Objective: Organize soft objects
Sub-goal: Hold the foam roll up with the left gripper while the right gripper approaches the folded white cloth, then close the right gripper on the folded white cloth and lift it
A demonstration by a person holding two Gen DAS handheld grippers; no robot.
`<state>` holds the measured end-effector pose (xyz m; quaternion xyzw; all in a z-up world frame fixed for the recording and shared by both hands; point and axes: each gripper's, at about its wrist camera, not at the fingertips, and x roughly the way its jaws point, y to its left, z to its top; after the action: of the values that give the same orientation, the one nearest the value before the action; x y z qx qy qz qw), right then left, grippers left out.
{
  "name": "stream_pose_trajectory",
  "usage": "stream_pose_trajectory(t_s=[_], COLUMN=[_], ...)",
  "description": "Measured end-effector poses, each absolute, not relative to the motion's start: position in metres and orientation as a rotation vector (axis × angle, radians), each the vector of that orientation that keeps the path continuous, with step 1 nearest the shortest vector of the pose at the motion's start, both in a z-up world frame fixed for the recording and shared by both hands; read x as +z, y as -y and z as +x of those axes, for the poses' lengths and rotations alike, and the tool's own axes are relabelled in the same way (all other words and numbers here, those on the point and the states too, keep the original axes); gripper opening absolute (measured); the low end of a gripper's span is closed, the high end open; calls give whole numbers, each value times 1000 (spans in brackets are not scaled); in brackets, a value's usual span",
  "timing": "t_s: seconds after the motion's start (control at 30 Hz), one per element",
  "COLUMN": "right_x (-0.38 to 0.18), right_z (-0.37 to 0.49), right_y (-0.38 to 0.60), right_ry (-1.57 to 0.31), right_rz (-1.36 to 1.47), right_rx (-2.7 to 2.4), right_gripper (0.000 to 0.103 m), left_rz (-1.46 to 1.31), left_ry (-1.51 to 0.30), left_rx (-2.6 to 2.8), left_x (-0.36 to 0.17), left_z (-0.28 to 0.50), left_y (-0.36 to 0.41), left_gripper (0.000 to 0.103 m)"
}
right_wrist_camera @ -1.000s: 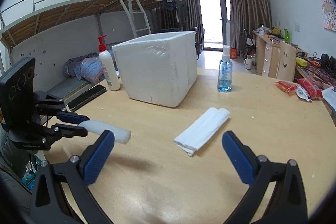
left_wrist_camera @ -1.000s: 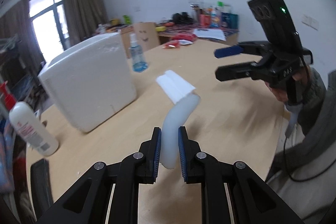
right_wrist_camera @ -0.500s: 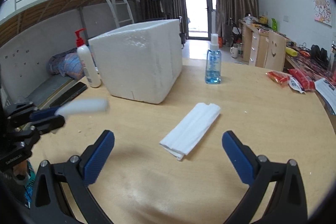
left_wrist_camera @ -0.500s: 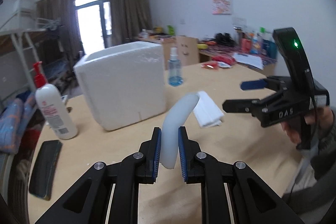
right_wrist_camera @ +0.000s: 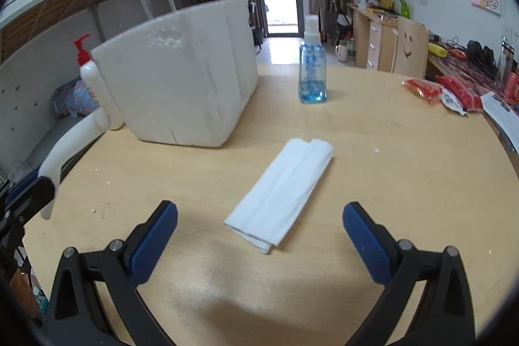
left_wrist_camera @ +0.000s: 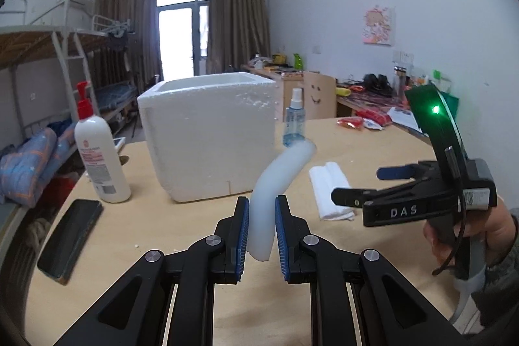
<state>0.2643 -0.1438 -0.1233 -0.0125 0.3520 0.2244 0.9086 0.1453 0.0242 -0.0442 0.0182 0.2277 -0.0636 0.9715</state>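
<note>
Foam strip (left_wrist_camera: 279, 174) gripped in our left claw (left_wrist_camera: 262, 232), unboxed; folded cloth (right_wrist_camera: 282, 193) on counter (right_wrist_camera: 389, 167) before our open right claw (right_wrist_camera: 259, 235).

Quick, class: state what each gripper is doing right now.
Left gripper: shut on the white foam strip.
Right gripper: open, empty, above the folded white cloth.

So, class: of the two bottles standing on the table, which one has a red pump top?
The large white lotion bottle beside the foam box. The other, a small clear spray bottle of blue liquid, has a white nozzle.
</note>
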Motion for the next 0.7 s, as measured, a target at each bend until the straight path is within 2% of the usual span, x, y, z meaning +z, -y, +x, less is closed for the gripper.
stream_pose_trajectory(t_s=[0.17,0.43,0.5,0.7], right_x=[-132,-145,-146,-153], right_z=[272,281,282,286], right_y=[139,130,128,122], right_ry=[-783,-853,-859,-896], right_rz=[-37,-62,-70,-100], right_rx=[455,453,448,426], right_gripper=[86,81,75,68], left_rz=[8,-17,-15,-26], left_ry=[-467,-497,-496,-493], left_rx=[-86,-54,-51,-43], left_x=[-48,-54,-54,-55], left_z=[150,158,159,163], left_y=[-30,-37,-36,-40], left_gripper=[18,18,18,18])
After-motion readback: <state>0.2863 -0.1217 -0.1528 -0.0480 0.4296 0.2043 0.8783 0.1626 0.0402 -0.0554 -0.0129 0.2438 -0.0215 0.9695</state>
